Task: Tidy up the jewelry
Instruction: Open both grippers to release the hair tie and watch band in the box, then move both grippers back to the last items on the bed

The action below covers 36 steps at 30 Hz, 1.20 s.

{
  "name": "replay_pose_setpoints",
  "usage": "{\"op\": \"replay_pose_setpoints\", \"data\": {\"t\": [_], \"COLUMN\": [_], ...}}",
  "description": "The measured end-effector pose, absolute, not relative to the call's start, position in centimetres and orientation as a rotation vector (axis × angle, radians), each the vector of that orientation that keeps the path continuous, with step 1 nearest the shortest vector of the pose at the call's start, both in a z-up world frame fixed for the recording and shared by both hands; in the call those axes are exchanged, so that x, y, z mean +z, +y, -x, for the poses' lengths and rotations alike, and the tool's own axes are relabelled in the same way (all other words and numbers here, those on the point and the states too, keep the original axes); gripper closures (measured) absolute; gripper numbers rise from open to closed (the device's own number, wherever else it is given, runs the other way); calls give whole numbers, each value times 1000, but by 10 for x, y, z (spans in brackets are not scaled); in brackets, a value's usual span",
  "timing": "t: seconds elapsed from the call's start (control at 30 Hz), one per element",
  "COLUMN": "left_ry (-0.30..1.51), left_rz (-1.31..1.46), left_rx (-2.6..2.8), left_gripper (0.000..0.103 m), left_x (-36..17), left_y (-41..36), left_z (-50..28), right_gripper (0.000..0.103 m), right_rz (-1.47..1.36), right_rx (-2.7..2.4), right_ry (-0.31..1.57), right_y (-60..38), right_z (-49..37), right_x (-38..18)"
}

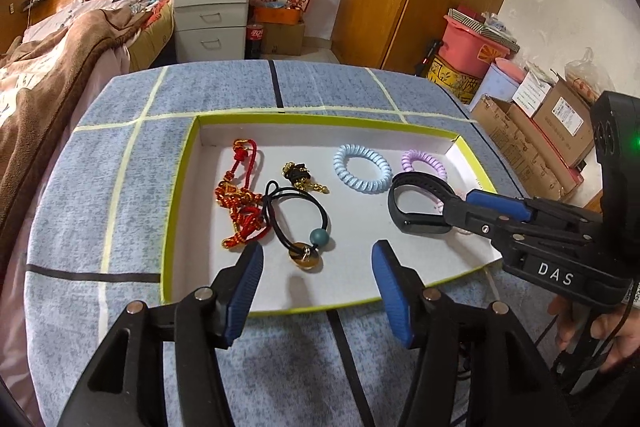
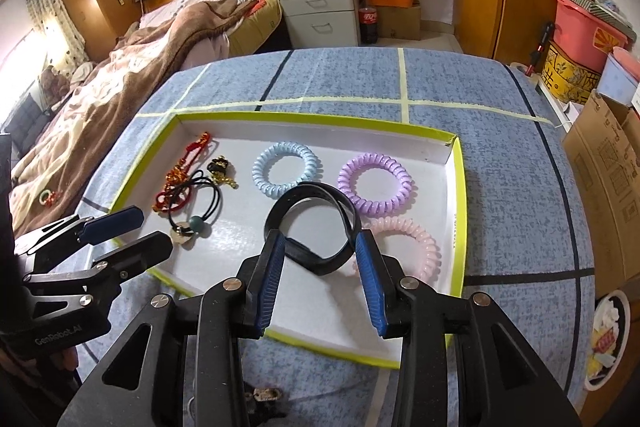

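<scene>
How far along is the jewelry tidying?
Mostly done, it seems: blue, purple and pink spiral hair ties, a red knotted cord and a black elastic with a teal bead lie in the green-rimmed white tray. The right gripper grips a black wristband over it; the left gripper hangs open.

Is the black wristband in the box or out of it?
In. The black rubber wristband sits over the yellow-edged white box's floor, pinched between the right gripper's blue pads.

Unmade bed (image 2: 132, 67), grey drawer unit (image 2: 320, 3), cola bottle (image 2: 369, 23), cardboard boxes (image 1: 532, 147)
</scene>
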State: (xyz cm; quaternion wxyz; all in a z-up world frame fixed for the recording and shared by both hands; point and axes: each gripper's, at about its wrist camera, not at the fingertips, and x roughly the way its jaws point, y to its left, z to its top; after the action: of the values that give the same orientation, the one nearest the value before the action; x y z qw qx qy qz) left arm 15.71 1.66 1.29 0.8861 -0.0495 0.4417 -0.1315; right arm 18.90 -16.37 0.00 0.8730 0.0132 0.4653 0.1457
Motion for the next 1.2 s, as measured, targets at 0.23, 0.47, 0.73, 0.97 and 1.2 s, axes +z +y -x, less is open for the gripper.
{"op": "replay_pose_setpoints", "data": {"t": [0.23, 0.47, 0.73, 0.97, 1.2], "left_ry": [887, 848, 841, 857, 869], "left_rz": [105, 128, 148, 183, 189], "left_rx": [-266, -268, -257, -250, -248], "left_gripper": [43, 43, 43, 43, 43], "left_x": [24, 31, 24, 13, 6], "left_y": [17, 21, 27, 36, 41], "left_z": [-139, -112, -84, -66, -58], "right_gripper": [65, 65, 65, 65, 65], "right_rz": [-49, -83, -113, -104, -60], "right_rx": [300, 297, 291, 337, 424], "right_ry": [928, 893, 889, 942, 969], "right_y": [-167, -179, -194, -192, -171], "right_z": [-170, -142, -110, -85, -69], "right_x": [13, 18, 9, -16, -30]}}
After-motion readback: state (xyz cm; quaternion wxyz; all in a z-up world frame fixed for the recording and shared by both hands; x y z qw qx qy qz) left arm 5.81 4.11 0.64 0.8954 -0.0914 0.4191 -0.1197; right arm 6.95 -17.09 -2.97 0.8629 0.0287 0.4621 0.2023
